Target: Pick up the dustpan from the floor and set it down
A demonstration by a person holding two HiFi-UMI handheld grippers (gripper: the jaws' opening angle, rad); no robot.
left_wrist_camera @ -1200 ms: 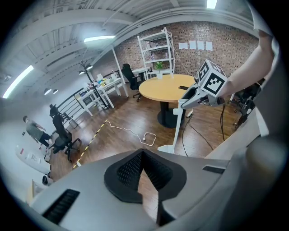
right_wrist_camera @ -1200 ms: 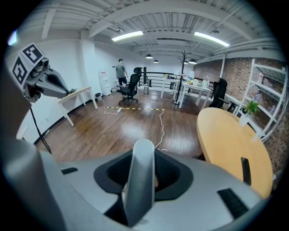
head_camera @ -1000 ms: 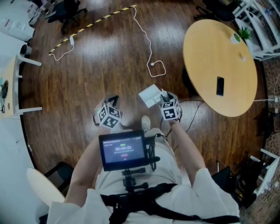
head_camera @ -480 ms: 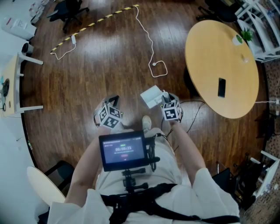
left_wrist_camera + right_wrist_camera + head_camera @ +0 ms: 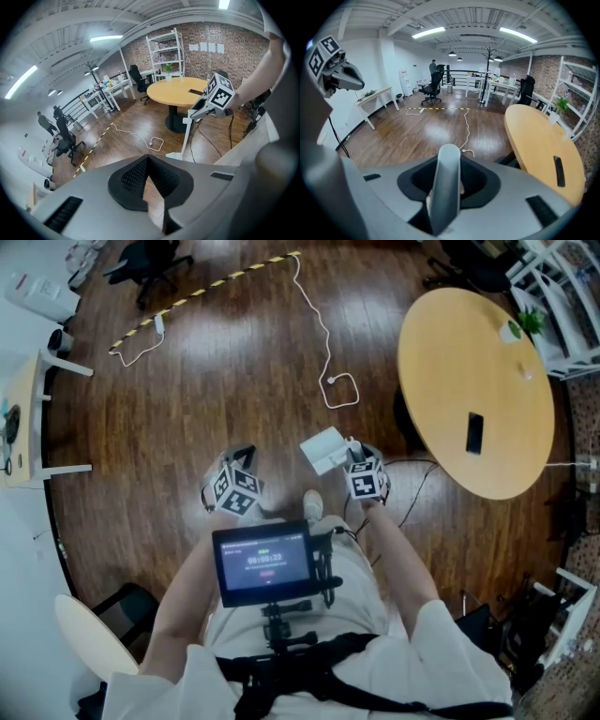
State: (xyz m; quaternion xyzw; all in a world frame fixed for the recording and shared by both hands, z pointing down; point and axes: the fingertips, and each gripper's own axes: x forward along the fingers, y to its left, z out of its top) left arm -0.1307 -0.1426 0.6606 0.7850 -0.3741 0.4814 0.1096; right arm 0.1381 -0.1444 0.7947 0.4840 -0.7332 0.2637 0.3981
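Wooden office floor (image 5: pixel 216 371) beside a round worktop (image 5: pixel 450 362), seen from above.
We see the right gripper (image 5: pixel 352 454) closed on the upright grey handle (image 5: pixel 446 187) of the white dustpan (image 5: pixel 323 448), just ahead of the person's shoe (image 5: pixel 311 505); the left gripper (image 5: pixel 240 460) hangs alongside, jaws together, empty.

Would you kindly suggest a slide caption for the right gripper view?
Right gripper shut on the dustpan handle, above a wooden office floor.

Dustpan (image 5: pixel 324 448) at tip of right gripper (image 5: pixel 352 456); left gripper (image 5: pixel 242 457) well left of it. Cable (image 5: pixel 330 381) on floor (image 5: pixel 216 362) ahead. Table (image 5: pixel 441 352) at right, phone (image 5: pixel 474 433) on it
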